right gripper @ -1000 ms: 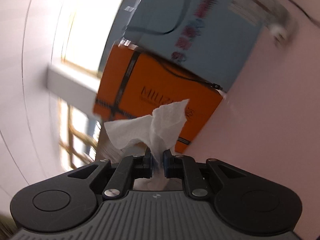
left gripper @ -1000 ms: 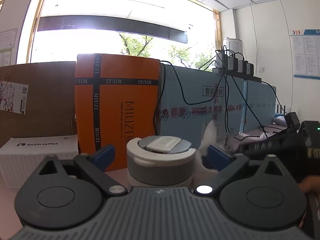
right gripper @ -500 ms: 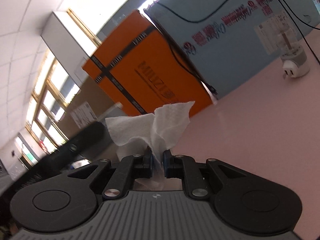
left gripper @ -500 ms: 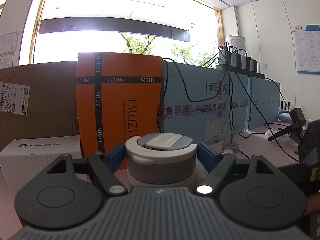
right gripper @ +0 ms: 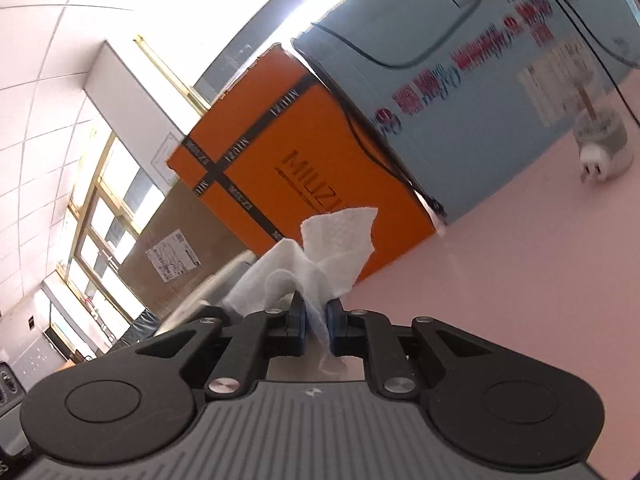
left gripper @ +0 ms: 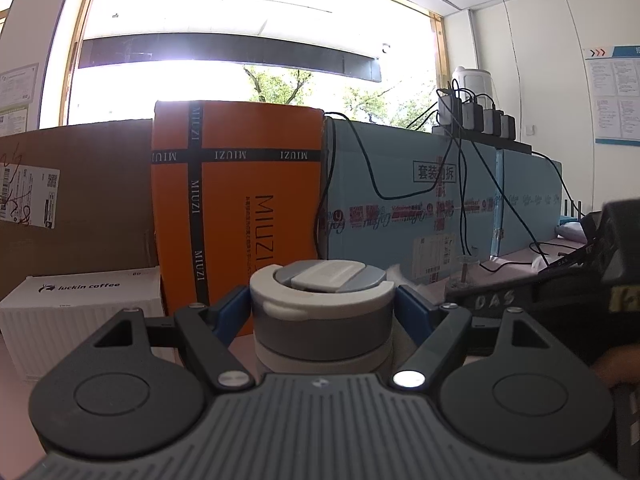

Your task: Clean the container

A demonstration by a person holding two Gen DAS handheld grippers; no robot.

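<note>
At the bottom centre of the left wrist view, the left tongs (left gripper: 322,308) are pinching a grey and white container (left gripper: 320,316), one blue pad pressing on each side of its lidded top. The container is standing upright between the pads, in the lower middle of the frame. At the right edge, the other black gripper body is showing, with a scrap of white paper peeking just right of the container.

In the right wrist view, the right tongs (right gripper: 316,322) are pressing together on a crumpled white tissue (right gripper: 320,256), which is fanning up from the pads at the centre of the frame. A blurred grey shape is lying just left of the tissue; whether they are touching, I cannot tell.

Further back, a pink counter (right gripper: 520,264) is carrying an orange box (left gripper: 236,200), a blue box (left gripper: 408,200), a brown carton (left gripper: 80,200) and a white coffee box (left gripper: 80,308).
</note>
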